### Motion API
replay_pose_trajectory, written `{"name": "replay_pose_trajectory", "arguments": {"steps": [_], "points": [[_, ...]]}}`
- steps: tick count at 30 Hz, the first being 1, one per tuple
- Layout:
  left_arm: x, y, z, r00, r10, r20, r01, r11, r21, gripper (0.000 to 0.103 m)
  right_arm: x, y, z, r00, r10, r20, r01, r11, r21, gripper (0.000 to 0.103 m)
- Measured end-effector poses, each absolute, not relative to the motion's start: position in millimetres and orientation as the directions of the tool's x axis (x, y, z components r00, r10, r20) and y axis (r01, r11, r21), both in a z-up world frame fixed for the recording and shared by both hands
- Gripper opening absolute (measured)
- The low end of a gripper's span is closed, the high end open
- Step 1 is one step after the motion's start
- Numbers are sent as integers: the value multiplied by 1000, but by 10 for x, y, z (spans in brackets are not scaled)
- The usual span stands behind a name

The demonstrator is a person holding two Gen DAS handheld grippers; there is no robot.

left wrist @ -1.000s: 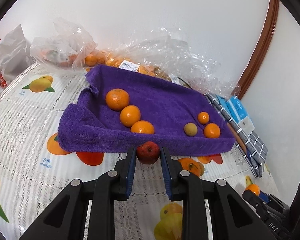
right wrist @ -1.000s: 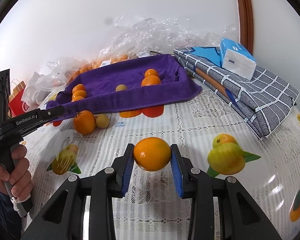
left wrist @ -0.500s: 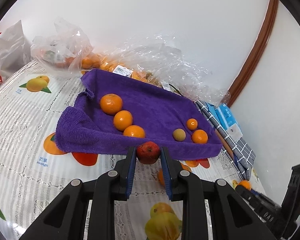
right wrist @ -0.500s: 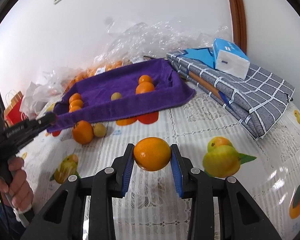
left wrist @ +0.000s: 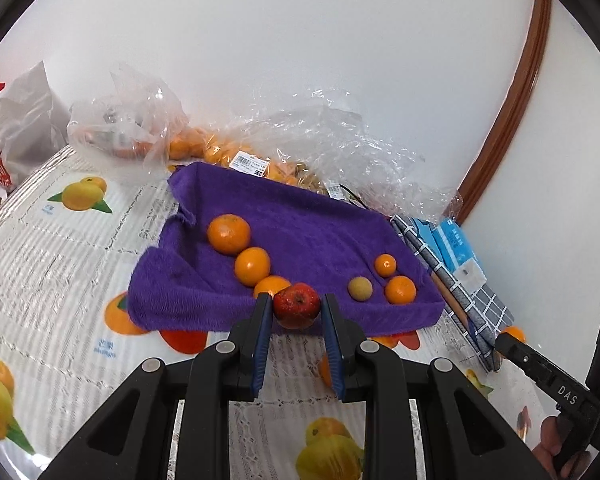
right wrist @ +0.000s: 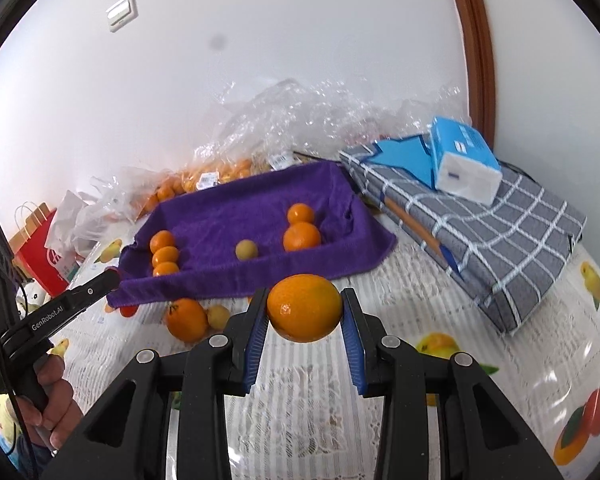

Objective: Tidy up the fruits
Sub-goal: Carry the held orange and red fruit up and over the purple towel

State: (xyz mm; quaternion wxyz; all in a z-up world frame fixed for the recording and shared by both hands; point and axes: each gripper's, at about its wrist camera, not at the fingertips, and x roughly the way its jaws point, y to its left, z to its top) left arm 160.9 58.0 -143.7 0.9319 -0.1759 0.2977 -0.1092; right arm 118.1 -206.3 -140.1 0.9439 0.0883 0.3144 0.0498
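Only the right wrist view catches the loose orange (right wrist: 186, 319) and the small yellowish fruit (right wrist: 219, 316) on the table (right wrist: 400, 276) just in front of the purple towel (right wrist: 236, 220), plus the red paper bag (right wrist: 40, 252) far left and the wall switch (right wrist: 122, 12). It also shows the tissue pack (right wrist: 462, 160) sitting on the folded checked cloth (right wrist: 500, 232). The left wrist view looks further into the towel: three oranges (left wrist: 252, 266) in a line on its left side, two small oranges and a brownish round fruit (left wrist: 360, 289) on its right, with clear plastic bags (left wrist: 320, 140) of oranges behind.

Now the fingers. The left gripper (left wrist: 296, 312) is closed narrow on a small red apple (left wrist: 297, 309), held above the towel's near edge. The right gripper (right wrist: 304, 308) clamps a large orange (right wrist: 304, 307), pads pressing both sides, up off the table in front of the towel.
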Motion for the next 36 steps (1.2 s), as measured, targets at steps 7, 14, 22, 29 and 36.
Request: {"name": "replay_pose_trajectory", "arguments": {"steps": [7, 14, 22, 29, 36], "points": [[1719, 626, -1159, 818, -264, -512, 89, 936, -340, 24, 1288, -1996, -1245, 820, 156, -551, -61, 981, 186, 36], [1843, 628, -988, 837, -232, -495, 87, 950, -299, 24, 1434, -1909, -1206, 822, 158, -547, -75, 982, 171, 36], [2046, 700, -961, 845, -220, -488, 64, 946, -317, 24, 1691, -1811, -1138, 826, 157, -542, -84, 984, 158, 36], [2297, 835, -1028, 849, -180, -497, 19, 950, -312, 24, 1984, -1724, -1113, 821, 170, -545, -95, 982, 163, 36], [2417, 1065, -1196, 848, -180, -499, -10, 935, -354, 24, 2312, -1616, -1178, 813, 199, -548, -121, 977, 175, 36]]}}
